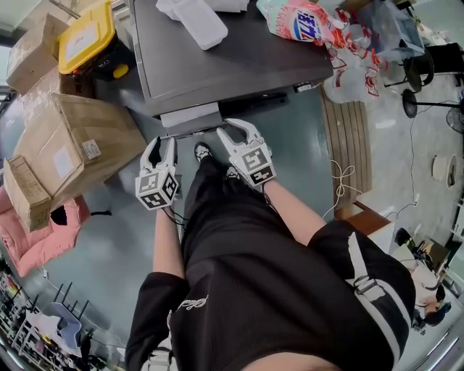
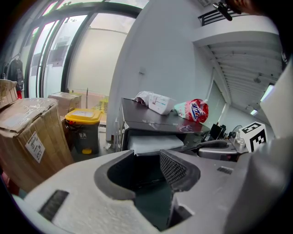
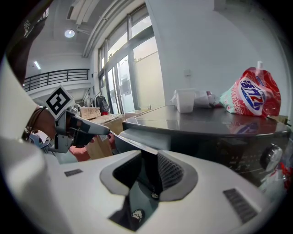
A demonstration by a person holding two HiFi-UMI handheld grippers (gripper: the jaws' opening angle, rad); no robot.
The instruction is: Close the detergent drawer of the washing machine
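The washing machine (image 1: 217, 51) has a dark grey top. Its detergent drawer (image 1: 190, 116) stands pulled out at the front, pale inside with a dark front strip. My left gripper (image 1: 161, 143) hangs open just below and left of the drawer; in the left gripper view the drawer (image 2: 153, 142) lies ahead of the empty left gripper (image 2: 146, 169). My right gripper (image 1: 238, 129) sits at the drawer's right end. In the right gripper view the drawer's thin dark front edge (image 3: 132, 142) runs in between the jaws of the right gripper (image 3: 146, 171), which stand apart around it.
Cardboard boxes (image 1: 72, 145) and a yellow-lidded bin (image 1: 87, 36) crowd the left of the machine. A detergent pouch (image 1: 301, 22) and a white container (image 1: 196, 18) lie on its top. A wooden bench (image 1: 348, 145) stands to the right. The person's shoes (image 1: 203, 152) are under the drawer.
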